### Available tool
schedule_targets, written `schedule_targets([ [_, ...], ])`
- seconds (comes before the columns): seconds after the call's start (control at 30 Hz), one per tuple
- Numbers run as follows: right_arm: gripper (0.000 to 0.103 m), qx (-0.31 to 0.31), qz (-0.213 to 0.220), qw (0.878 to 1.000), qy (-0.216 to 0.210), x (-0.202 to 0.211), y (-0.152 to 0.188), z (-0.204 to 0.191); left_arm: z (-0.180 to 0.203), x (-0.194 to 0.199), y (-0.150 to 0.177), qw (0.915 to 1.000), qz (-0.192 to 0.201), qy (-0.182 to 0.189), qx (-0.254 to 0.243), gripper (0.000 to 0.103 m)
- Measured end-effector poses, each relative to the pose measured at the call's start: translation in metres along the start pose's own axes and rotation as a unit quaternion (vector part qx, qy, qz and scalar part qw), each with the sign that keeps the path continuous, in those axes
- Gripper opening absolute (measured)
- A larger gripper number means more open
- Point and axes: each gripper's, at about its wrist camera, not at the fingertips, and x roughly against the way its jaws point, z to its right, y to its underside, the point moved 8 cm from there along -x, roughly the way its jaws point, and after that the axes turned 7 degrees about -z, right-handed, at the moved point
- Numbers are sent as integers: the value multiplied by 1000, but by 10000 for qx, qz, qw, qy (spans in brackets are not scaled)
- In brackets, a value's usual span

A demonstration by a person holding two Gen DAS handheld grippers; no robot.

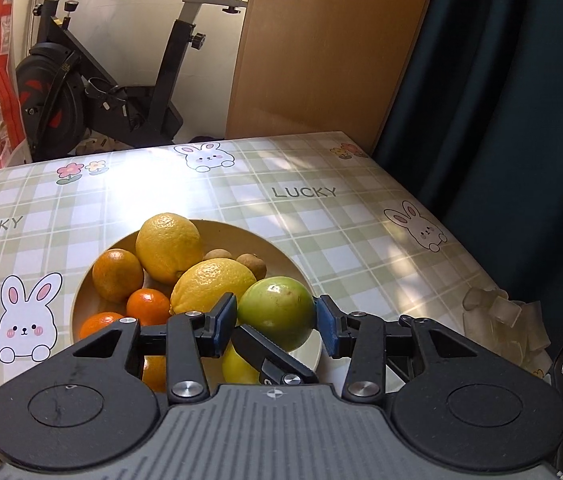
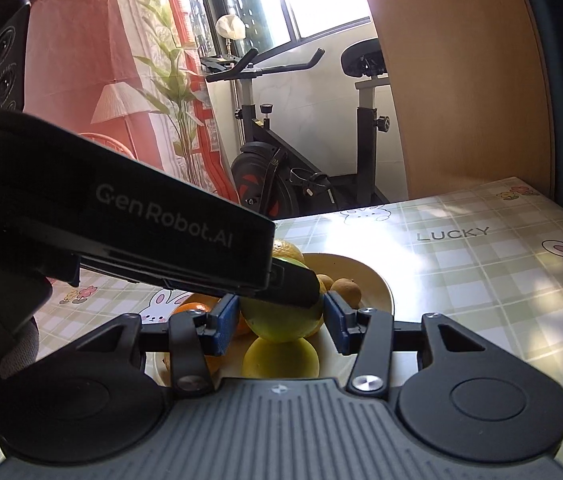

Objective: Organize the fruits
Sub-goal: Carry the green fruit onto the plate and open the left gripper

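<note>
A beige plate (image 1: pixel 281 256) on the checked tablecloth holds two lemons (image 1: pixel 169 246), several oranges (image 1: pixel 117 274), small brown fruits (image 1: pixel 251 262) and a green round fruit (image 1: pixel 275 312). My left gripper (image 1: pixel 277 316) has its blue pads on both sides of the green fruit, over the plate's near right part. In the right wrist view the same green fruit (image 2: pixel 281 322) sits between my right gripper's (image 2: pixel 281 320) blue pads, with the left gripper's body (image 2: pixel 141 232) crossing above it. A yellow fruit (image 2: pixel 279 358) lies just below.
The table's (image 1: pixel 361 208) right edge runs beside a dark curtain (image 1: pixel 501 100). A clear crumpled plastic pack (image 1: pixel 505 320) lies at the near right. An exercise bike (image 1: pixel 113 80) and a wooden board (image 1: pixel 321 48) stand behind the table.
</note>
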Motion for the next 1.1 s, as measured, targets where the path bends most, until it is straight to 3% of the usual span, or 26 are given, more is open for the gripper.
schedule_targets([
  [0.6, 49, -306, 272, 9991, 134, 16, 0, 11, 13, -9, -11, 9998, -14, 54, -201, 46],
  [0.87, 49, -396, 151, 9990, 116, 12, 3, 15, 10, -19, -12, 9996, -196, 111, -157, 46],
  [1.1, 49, -752, -250, 9969, -10, -2, 8, 23, 6, -30, -8, 9992, -371, 56, -129, 47],
])
